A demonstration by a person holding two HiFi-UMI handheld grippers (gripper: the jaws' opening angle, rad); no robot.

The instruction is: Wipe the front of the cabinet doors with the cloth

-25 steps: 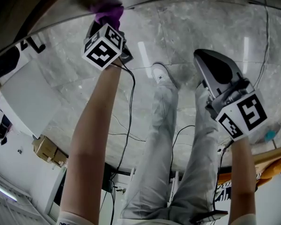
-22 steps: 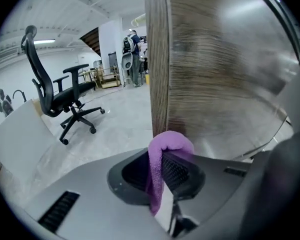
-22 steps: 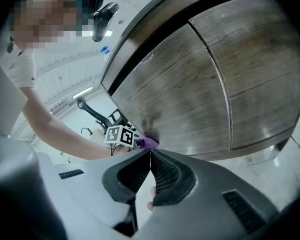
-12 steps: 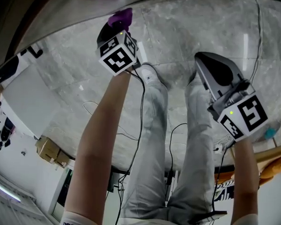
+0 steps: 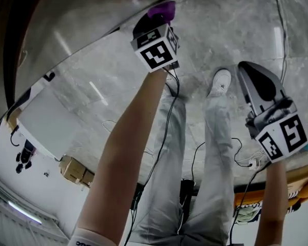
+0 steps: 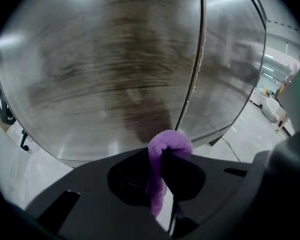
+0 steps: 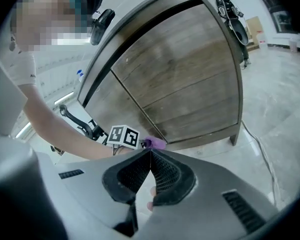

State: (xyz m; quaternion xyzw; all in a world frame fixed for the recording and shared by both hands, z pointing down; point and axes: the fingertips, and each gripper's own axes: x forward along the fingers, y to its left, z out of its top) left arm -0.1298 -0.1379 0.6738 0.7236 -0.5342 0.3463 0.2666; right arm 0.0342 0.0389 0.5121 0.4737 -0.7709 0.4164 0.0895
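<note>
Pinching the purple cloth (image 6: 171,141) in my left gripper (image 6: 163,156) at the cabinet door (image 6: 115,74), my right gripper (image 7: 150,156) clamped shut, empty.

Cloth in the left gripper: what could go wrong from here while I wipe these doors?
1. Only a small fold of the cloth sticks out past the shut jaws of the left gripper, so the hard tips might scrape the wooden door.
2. The cable hanging from that gripper runs beside the person's legs and could snag or trip them.
</note>
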